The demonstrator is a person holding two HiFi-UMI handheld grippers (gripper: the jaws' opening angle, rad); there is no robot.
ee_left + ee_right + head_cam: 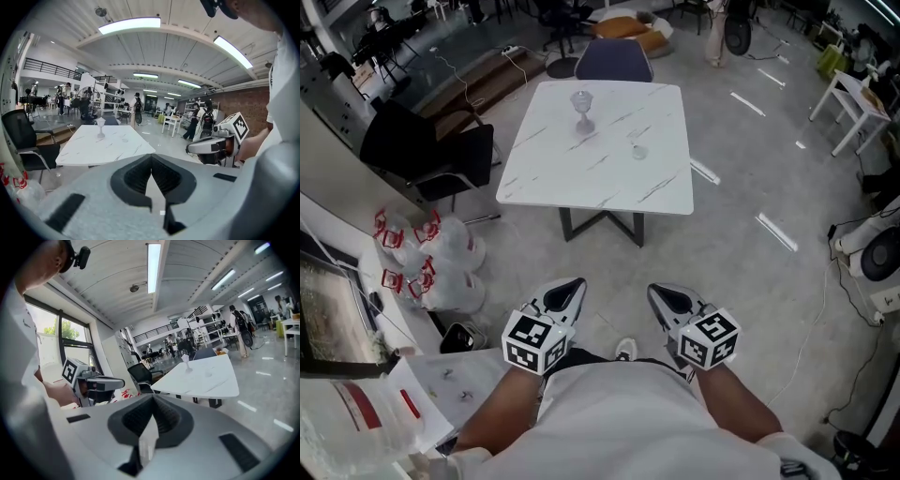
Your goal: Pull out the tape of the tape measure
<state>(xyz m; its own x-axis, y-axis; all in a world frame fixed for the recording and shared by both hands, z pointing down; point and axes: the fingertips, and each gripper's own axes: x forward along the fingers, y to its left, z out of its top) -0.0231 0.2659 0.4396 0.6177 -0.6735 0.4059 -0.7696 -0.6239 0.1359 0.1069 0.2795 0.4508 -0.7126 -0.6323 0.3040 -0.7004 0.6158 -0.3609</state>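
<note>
Tape measure could not be picked out for certain in any view. The only candidate was a small pale object (638, 150) lying on the white marble-patterned bench (544, 178), near a clear goblet (582, 111) that stood upright toward the far edge. It was too small to tell whether that object was the tape measure.

The person stood on the grey floor, well apart from the bench. The left gripper (573, 285) and the right gripper (657, 292) were held side by side just in front of the body, both pointing toward the bench. In each gripper's own view the jaws were pressed together at the tips with nothing between them. Neither gripper touched anything.

I judged the task to be at its very start, in the approach, with no pull begun and no grasp made.

The next move would call for:
- closing the gap to the bench until the small object came within reach and could be identified;
- spreading both pairs of jaws;
- steadying the case with one gripper, and pinching the end tab of the tape with the other to draw it straight out.

The goblet stood close enough to the small object that a careless reach might knock it over.
</note>
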